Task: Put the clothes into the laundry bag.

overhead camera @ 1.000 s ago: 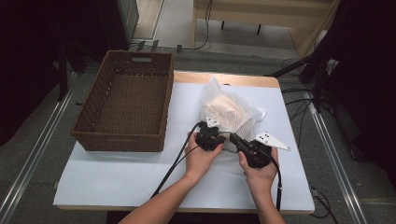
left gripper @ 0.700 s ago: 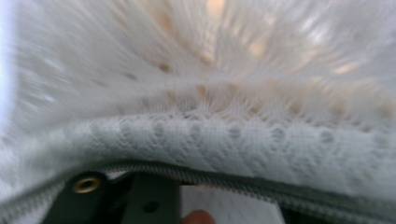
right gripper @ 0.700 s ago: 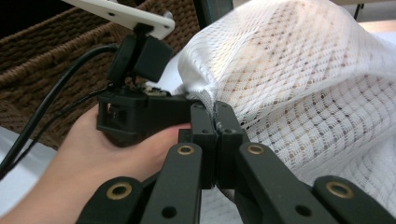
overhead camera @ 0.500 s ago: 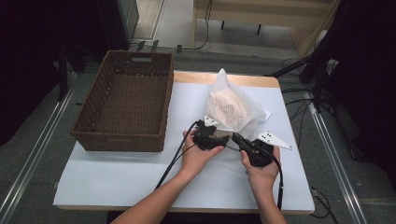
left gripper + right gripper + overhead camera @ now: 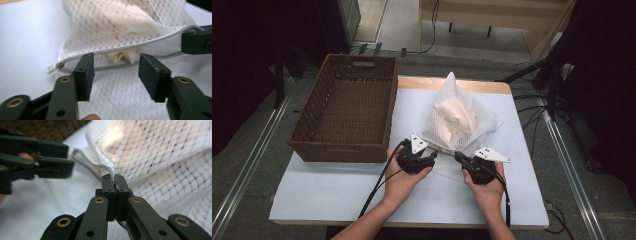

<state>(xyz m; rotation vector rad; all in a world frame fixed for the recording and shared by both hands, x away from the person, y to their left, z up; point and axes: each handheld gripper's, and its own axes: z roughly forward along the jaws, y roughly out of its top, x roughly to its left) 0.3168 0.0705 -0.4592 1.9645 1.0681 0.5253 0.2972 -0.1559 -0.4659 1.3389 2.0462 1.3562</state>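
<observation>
While the right tongs (image 5: 115, 178) clamp tight on the zippered edge of the white mesh bag (image 5: 462, 120), pads pressed together with the hem pinched between them, the left tongs (image 5: 116, 72) stand about half open, and they have just been narrowing a little with nothing gripped. In the left gripper view those pads hang just above the flat mesh, straddling the bag's open mouth, where a bit of the cream-coloured cloth (image 5: 121, 56) pokes out under the zip line. Off to the side of that mouth, the zipper pull (image 5: 53, 67) lies on the tabletop (image 5: 337, 190). From the high view, the bag sits on the white tabletop towards its far right part, bulging with its pale contents and rising to a peak, its near edge reaching down to both tongs. Both hands come in from the near side, left hand (image 5: 404, 177) and right hand (image 5: 484, 187) near each other. To the left of the bag stands a brown wicker basket (image 5: 312, 135).
</observation>
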